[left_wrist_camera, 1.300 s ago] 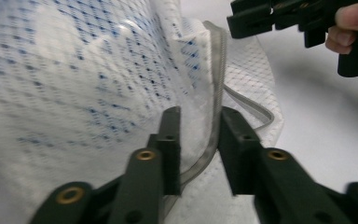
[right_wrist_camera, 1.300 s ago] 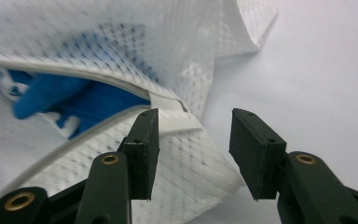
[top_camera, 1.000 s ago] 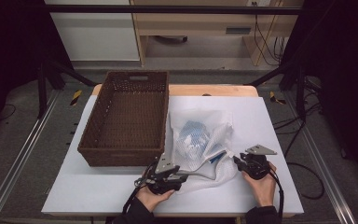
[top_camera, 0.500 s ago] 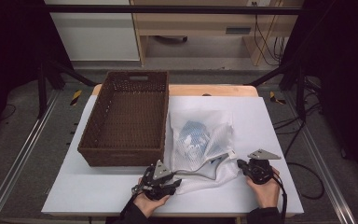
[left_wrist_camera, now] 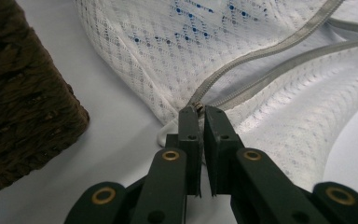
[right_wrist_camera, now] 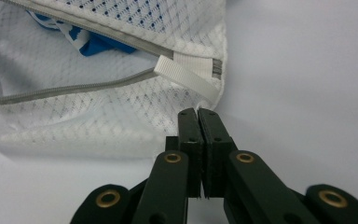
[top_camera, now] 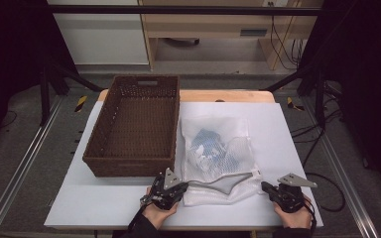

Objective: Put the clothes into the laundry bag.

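The counter (top_camera: pixel 104 208) carried a wicker basket (top_camera: pixel 134 126). At its 3 o'clock lay the mesh bag (top_camera: pixel 221 153), long axis 12-to-6, zipper mouth (top_camera: pixel 223 183) facing 6. The left hand-held gripper (top_camera: pixel 184 187) had just closed, pinching the zipper pull (left_wrist_camera: pixel 197 105); the right hand-held gripper (top_camera: pixel 265 187) clamped the bag's corner.

Two hands low at the near edge, left gripper (top_camera: pixel 181 187) with fingers (left_wrist_camera: pixel 189 128) just closed to a thin gap, right gripper (top_camera: pixel 266 187) with fingers (right_wrist_camera: pixel 189 130) pressed fully together.
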A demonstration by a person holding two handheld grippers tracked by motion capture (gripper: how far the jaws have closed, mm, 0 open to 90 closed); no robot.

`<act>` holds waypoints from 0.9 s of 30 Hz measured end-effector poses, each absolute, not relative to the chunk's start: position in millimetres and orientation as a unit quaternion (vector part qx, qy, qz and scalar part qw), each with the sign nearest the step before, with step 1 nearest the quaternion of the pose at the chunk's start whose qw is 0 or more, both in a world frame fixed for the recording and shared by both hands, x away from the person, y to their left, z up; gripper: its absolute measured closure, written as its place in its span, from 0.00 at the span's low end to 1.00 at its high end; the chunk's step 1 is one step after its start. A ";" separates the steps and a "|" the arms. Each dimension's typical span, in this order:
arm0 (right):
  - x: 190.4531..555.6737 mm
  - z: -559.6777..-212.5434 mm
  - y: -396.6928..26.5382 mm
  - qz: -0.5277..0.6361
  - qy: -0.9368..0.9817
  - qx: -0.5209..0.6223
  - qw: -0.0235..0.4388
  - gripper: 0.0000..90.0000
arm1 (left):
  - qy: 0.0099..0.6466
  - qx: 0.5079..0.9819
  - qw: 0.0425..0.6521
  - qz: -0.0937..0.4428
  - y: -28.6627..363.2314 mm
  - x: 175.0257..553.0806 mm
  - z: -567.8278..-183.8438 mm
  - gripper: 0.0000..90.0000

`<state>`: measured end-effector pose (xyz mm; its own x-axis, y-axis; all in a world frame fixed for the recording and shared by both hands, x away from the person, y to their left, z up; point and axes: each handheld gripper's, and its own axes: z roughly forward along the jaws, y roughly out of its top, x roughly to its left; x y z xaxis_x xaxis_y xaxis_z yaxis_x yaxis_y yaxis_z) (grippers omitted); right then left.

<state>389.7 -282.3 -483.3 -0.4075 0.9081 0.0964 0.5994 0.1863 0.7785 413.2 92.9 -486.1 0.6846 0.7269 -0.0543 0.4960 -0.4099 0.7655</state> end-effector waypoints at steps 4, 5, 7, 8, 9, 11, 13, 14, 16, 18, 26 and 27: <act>383.2 -486.5 -283.6 0.384 0.745 0.508 0.199 0.91 | 0.366 0.828 0.398 0.148 93.3 413.3 -486.1 0.95; 383.3 -485.2 -282.7 0.383 0.743 0.508 0.208 0.86 | 0.367 0.828 0.397 0.151 93.5 413.1 -486.1 0.94; 382.4 -480.5 -280.7 0.397 0.736 0.499 0.227 0.71 | 0.368 0.825 0.402 0.149 94.2 413.4 -486.1 0.89; 382.1 -477.3 -278.9 0.406 0.731 0.496 0.232 0.70 | 0.367 0.824 0.405 0.147 94.5 413.7 -485.7 0.87; 382.3 -473.9 -276.4 0.413 0.731 0.491 0.233 0.69 | 0.367 0.823 0.408 0.146 94.7 413.8 -485.0 0.86; 382.6 -467.3 -269.1 0.431 0.728 0.477 0.237 0.65 | 0.366 0.822 0.413 0.143 94.7 412.7 -481.7 0.82; 385.0 -462.0 -260.0 0.438 0.736 0.462 0.231 0.66 | 0.357 0.820 0.423 0.145 92.4 410.2 -475.0 0.79; 386.6 -460.2 -254.4 0.443 0.738 0.457 0.227 0.67 | 0.350 0.821 0.429 0.143 90.6 409.1 -471.5 0.77; 390.0 -459.6 -241.8 0.451 0.746 0.444 0.208 0.70 | 0.342 0.822 0.431 0.145 86.5 407.0 -466.8 0.72; 392.6 -461.8 -227.1 0.452 0.758 0.428 0.197 0.70 | 0.341 0.824 0.429 0.147 84.6 406.2 -467.5 0.69; 412.5 -445.9 -208.2 0.474 0.741 0.420 0.222 0.80 | 0.356 0.827 0.409 0.151 86.0 414.5 -475.1 0.76; 415.2 -447.4 -206.5 0.469 0.743 0.423 0.222 0.82 | 0.357 0.828 0.406 0.149 86.9 416.2 -477.1 0.77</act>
<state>415.2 -206.5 -447.4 -0.5432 0.8370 0.0665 0.4207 0.2027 0.8843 416.2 86.9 -477.1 0.7009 0.7119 -0.0428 0.4700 -0.4159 0.7785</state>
